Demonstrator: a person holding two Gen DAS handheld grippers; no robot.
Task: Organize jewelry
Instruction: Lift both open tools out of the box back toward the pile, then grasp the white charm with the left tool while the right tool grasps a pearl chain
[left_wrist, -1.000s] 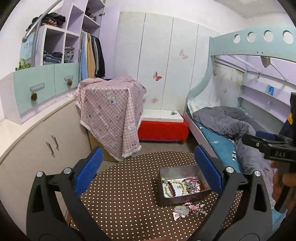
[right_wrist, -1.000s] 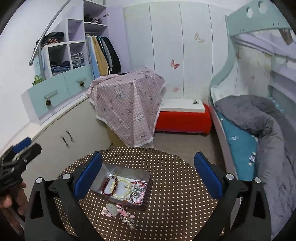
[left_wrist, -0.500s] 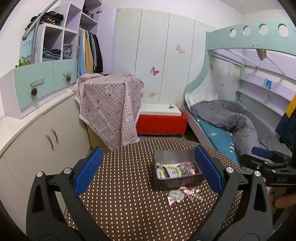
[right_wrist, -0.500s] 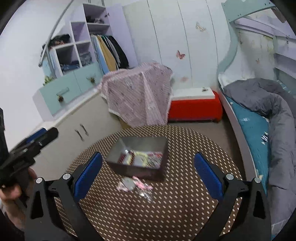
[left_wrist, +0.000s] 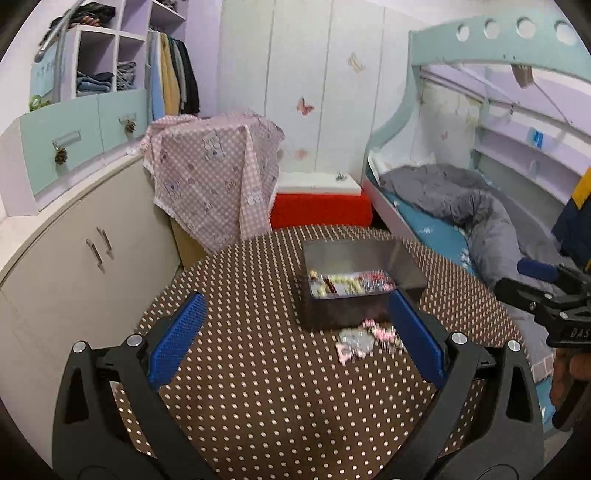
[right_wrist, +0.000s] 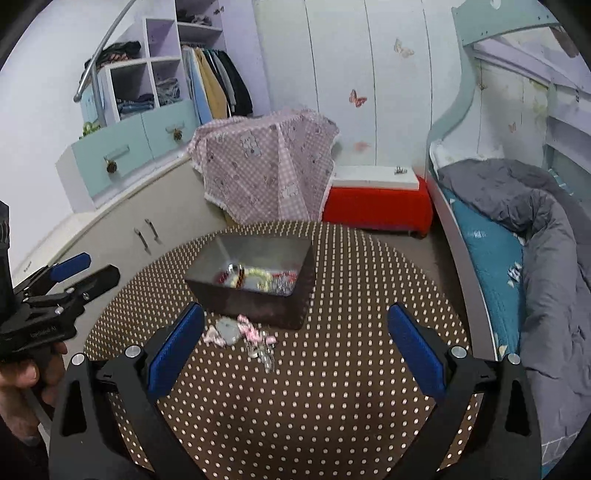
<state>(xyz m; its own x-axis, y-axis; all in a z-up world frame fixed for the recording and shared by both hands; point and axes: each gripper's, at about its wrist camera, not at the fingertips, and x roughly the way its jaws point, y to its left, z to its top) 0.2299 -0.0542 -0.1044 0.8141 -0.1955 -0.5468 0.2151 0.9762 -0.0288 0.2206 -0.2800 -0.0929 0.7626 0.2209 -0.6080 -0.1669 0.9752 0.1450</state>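
A grey metal tin (left_wrist: 343, 314) (right_wrist: 255, 302) stands on the round brown polka-dot table (left_wrist: 258, 387) (right_wrist: 332, 398), holding bead bracelets (left_wrist: 343, 282) (right_wrist: 255, 277). Loose pink and silver jewelry pieces (left_wrist: 364, 338) (right_wrist: 240, 332) lie on the cloth just in front of the tin. My left gripper (left_wrist: 295, 339) is open above the near table, its right finger beside the loose pieces. My right gripper (right_wrist: 295, 339) is open too, with the loose pieces near its left finger. Each gripper shows at the other view's edge, held by a hand.
A pink checked cloth (left_wrist: 218, 177) drapes a box behind the table. A red-and-white bench (left_wrist: 321, 206) stands further back. Beige cabinets (left_wrist: 74, 266) run along the left. A bunk bed with a grey duvet (right_wrist: 535, 236) fills the right side.
Both grippers have dropped lower and closer to the table, so the tin and loose pieces look larger and nearer. Both stay open.
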